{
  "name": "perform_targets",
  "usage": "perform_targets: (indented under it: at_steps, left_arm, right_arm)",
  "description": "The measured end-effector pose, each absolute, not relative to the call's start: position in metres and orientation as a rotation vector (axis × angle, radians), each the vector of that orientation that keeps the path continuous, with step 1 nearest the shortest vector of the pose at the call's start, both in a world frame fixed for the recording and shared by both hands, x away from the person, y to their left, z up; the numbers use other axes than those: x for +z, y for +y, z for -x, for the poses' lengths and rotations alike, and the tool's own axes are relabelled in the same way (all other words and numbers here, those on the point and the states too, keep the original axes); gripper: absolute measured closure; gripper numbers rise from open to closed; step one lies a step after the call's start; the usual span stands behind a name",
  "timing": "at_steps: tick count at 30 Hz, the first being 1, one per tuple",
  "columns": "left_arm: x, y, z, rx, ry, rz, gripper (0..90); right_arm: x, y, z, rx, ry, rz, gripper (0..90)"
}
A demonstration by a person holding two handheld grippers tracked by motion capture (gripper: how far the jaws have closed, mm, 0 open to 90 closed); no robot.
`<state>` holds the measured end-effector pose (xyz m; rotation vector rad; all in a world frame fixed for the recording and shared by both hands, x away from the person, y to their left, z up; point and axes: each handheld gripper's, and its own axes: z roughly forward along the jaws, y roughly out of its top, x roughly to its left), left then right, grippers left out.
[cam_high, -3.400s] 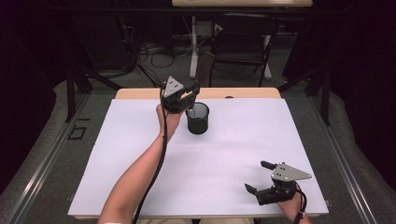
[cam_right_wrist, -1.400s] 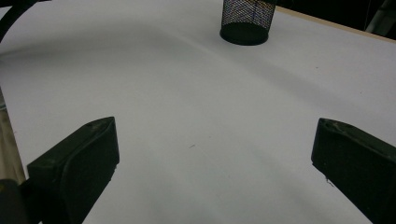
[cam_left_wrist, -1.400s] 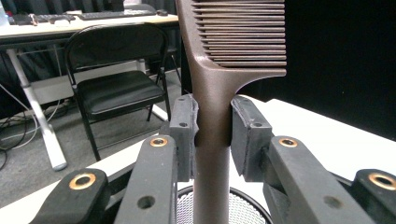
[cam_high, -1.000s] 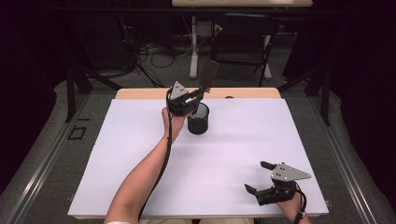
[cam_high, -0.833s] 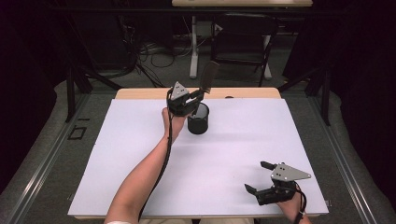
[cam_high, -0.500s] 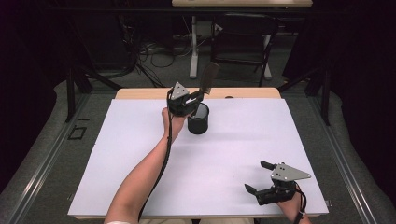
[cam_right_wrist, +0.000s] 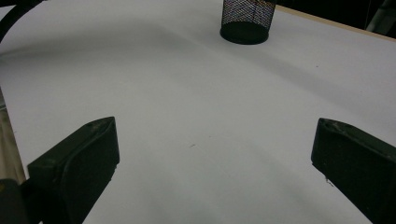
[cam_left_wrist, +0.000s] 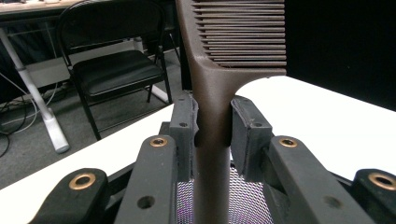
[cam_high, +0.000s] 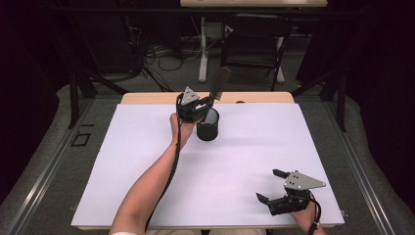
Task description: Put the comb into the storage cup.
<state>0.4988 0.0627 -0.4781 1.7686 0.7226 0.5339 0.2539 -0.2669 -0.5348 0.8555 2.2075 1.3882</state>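
Observation:
A dark brown comb (cam_high: 219, 83) stands nearly upright over a black mesh cup (cam_high: 208, 124) at the far middle of the white table. My left gripper (cam_high: 201, 104) is shut on the comb's handle (cam_left_wrist: 212, 126), the toothed head above the pads and the handle's lower end inside the mesh cup (cam_left_wrist: 243, 198). My right gripper (cam_high: 269, 186) rests low near the table's front right, open, nothing between its fingers (cam_right_wrist: 79, 163). From there the mesh cup (cam_right_wrist: 246, 21) stands far off across bare white surface.
The white sheet (cam_high: 254, 156) covers the table, with a wooden strip (cam_high: 147, 98) along the far edge. Beyond the table are a black folding chair (cam_left_wrist: 112, 60), a table leg (cam_high: 201, 49) and cables on the floor.
The comb in my left gripper has moved from beside the cup to over its mouth and stands a little more upright. My right gripper has stayed still.

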Motion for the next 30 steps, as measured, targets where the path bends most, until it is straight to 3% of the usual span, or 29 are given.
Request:
perform_targets:
  at_steps: [30]
  left_arm:
    - [-0.493,0.061,-0.502,0.521,0.744,-1.878,71.8]
  right_arm:
    - [-0.535,-0.267,-0.254,1.385,2.212,-0.855,0.7]
